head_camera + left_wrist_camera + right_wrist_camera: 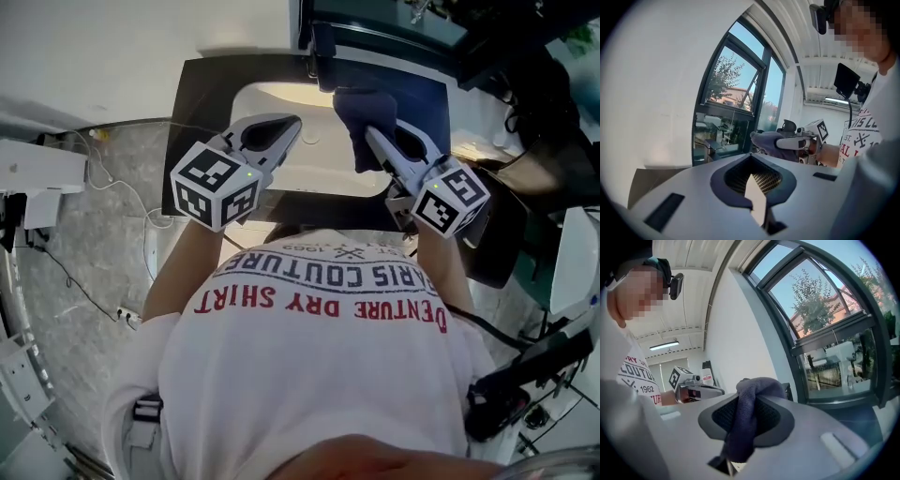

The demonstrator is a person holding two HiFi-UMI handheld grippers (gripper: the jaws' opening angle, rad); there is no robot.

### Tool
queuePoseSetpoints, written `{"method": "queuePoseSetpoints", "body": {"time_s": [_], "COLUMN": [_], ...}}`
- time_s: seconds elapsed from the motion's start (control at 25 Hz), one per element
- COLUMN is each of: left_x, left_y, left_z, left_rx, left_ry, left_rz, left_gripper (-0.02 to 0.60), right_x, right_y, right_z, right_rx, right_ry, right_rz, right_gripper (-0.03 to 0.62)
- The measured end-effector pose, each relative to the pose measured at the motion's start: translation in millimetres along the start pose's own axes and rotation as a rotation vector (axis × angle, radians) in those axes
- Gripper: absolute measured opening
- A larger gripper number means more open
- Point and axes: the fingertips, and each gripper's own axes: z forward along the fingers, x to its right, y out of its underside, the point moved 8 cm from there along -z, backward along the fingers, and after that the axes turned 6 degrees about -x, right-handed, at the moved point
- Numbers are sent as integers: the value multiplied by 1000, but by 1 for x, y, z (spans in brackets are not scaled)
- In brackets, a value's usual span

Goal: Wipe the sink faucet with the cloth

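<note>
Cloth (749, 408) clamped in right gripper (724, 464), over sink (281, 96) in head view only; left gripper (757, 210) closed empty, window (733, 89) beyond

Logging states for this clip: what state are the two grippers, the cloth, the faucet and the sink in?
Left gripper: jaws together, holding nothing.
Right gripper: shut on the cloth.
Cloth: bunched, hanging from the right jaws over the sink.
Faucet: no water seen running; contact with the cloth cannot be told.
Sink: basin shows no standing water.
</note>
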Motion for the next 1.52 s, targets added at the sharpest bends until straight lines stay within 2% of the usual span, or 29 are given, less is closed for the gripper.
{"method": "queuePoseSetpoints", "body": {"time_s": [0.24, 0.56, 0.68, 0.88, 1.04, 1.52], "left_x": [-55, -71, -80, -97, -106, -124], "left_y": [-5, -1, -4, -9, -9, 3], "left_z": [8, 12, 13, 13, 14, 21], "left_rx": [-21, -31, -31, -32, -31, -61], "left_ry": [37, 47, 50, 42, 36, 26], "left_rz": [-20, -29, -29, -42, -60, -98], "left_gripper": [2, 1, 2, 1, 2, 2], "right_x": [15, 26, 37, 53, 68, 111], "right_y": [-4, -10, -34, -79, -97, -35], "right_z": [47, 62, 74, 105, 132, 190], "right_rx": [-30, -31, -7, 8, 0, -210], "right_ry": [34, 55, 73, 103, 111, 133], "right_rz": [39, 21, -32, -182, -252, -205], "right_gripper": [72, 72, 72, 72, 72, 72]}}
